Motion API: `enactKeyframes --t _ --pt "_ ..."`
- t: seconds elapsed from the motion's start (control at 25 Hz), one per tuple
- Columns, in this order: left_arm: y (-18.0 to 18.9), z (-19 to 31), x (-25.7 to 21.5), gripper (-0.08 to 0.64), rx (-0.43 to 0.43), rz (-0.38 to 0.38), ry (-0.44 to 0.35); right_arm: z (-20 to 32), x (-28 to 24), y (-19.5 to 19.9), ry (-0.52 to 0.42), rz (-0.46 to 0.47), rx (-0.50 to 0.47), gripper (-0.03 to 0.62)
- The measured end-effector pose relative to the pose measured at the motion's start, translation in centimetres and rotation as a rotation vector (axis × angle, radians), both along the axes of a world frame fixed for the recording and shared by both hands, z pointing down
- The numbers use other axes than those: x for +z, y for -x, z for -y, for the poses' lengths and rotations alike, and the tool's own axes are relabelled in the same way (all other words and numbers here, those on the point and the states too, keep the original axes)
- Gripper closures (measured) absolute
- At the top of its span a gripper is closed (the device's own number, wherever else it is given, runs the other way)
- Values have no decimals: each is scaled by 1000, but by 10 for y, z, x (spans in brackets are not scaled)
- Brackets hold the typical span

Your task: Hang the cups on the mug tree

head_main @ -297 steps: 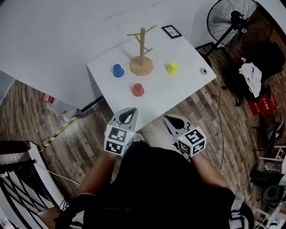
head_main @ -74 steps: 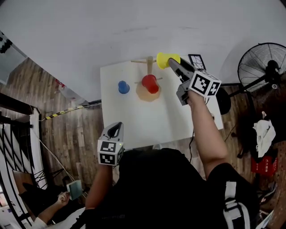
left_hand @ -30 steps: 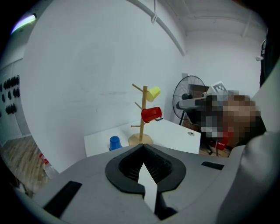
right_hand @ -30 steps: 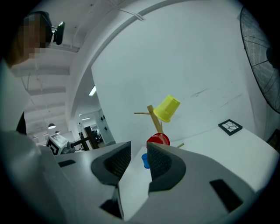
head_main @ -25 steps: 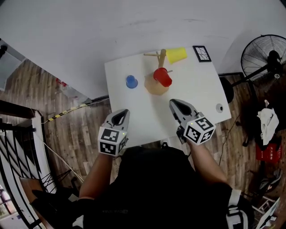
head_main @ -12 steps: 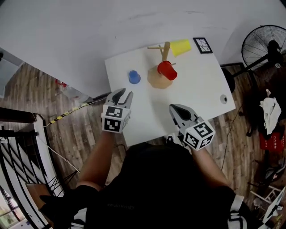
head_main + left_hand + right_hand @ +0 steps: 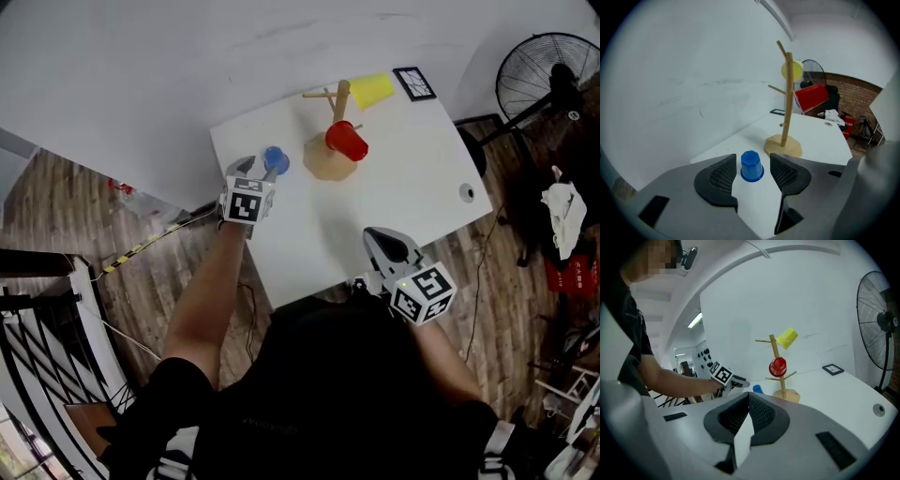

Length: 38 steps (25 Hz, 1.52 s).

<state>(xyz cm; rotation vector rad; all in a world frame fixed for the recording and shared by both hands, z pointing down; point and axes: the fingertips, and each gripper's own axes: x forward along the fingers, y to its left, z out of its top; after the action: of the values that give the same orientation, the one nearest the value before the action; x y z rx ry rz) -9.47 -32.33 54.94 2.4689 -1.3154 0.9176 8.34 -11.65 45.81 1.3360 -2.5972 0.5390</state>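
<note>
The left gripper, whose jaws have just been opening wide, is reached out on an extended arm and tilted downward. The blue cup is framed between its pads, untouched. The cup, inverted on the table left of the mug tree, is judged light, rigid and slick, and is best pinched across its tapered sides. The right gripper is held near the body, closed and empty.

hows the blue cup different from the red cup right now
The blue cup stands upside down on the table; the red cup hangs on a mug tree peg. The blue cup sits untouched between the jaws of the left gripper, which have just been opening; no gripper is near the red cup. Both are small, single-coloured cups.
</note>
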Motion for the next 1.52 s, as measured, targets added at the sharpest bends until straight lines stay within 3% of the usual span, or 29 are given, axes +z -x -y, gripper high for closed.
enactKeyframes --t 0.28,0.6,1.0,1.16,1.4,1.52 --pt "-2 27 50 297 28 89 104 -10 3 -11 16 -30 52 584" --pt "-15 45 70 293 32 95 140 -19 11 -32 45 -53 120 584" --pt "-11 46 72 330 -40 44 163 -25 12 -47 52 -60 150 584" --pt "-10 44 49 333 -75 -92 134 -22 14 -42 47 -57 128 584" --pt "-6 30 9 333 -171 -448 124 -14 12 -35 36 -55 93 584" --pt "-1 26 -11 333 -234 -666 143 -10 12 -35 34 -46 89 584"
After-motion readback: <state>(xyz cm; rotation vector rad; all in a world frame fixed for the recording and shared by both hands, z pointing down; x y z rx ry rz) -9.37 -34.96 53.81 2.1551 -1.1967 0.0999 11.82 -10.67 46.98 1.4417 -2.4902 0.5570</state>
